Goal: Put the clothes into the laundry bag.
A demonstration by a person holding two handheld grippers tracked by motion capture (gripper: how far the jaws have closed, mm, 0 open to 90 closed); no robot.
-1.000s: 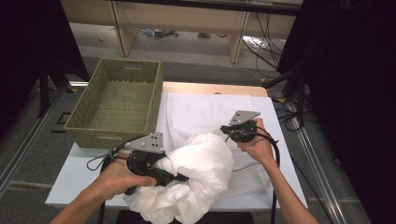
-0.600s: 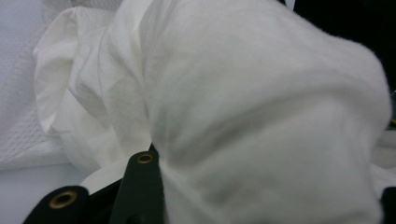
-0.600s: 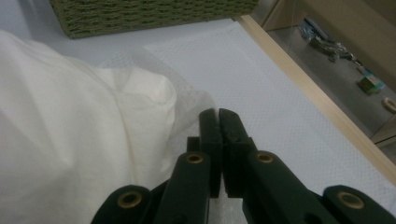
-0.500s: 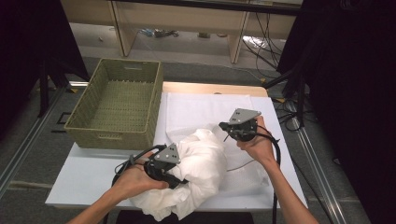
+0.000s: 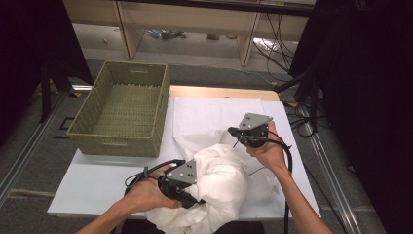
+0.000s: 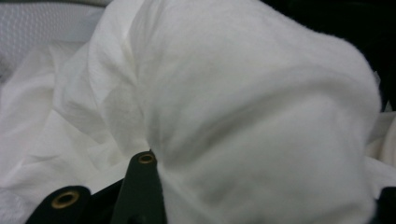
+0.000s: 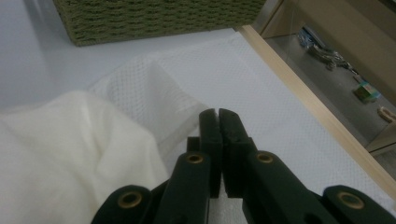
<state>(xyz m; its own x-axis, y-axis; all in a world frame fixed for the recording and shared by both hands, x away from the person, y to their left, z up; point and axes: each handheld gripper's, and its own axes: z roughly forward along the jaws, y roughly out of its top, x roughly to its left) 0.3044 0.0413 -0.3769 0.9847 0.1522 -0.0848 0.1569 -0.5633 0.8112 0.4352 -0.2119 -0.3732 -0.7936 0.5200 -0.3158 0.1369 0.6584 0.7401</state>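
A bulky white pillow (image 5: 221,178) lies at the near edge of the counter (image 5: 97,180), partly wrapped in a thin white cover (image 5: 209,122) that spreads flat toward the far edge. The pillow's lower part hangs past the near edge.

The left tool (image 5: 187,190) is pressed into the near left side of the pillow, gripped by the person's left hand (image 5: 143,192). In the left gripper view the soft white bulk (image 6: 261,121) swells up between the two black jaws, one jaw standing at its left flank and the other just showing at the bottom right corner; the jaws sit partly apart with the filling squeezed between them, so this tool holds the pillow.

The right tool (image 5: 238,134) hovers just beyond the pillow's far right side, over the flat cover, held by the right hand (image 5: 265,148). In the right gripper view (image 7: 218,135) its jaws are pressed flat together; the dimpled cover (image 7: 261,107) lies just beneath their tips, and whether a fold of it is pinched I cannot tell.

A green woven basket (image 5: 122,112) sits at the far left corner of the counter, well apart from both tools.
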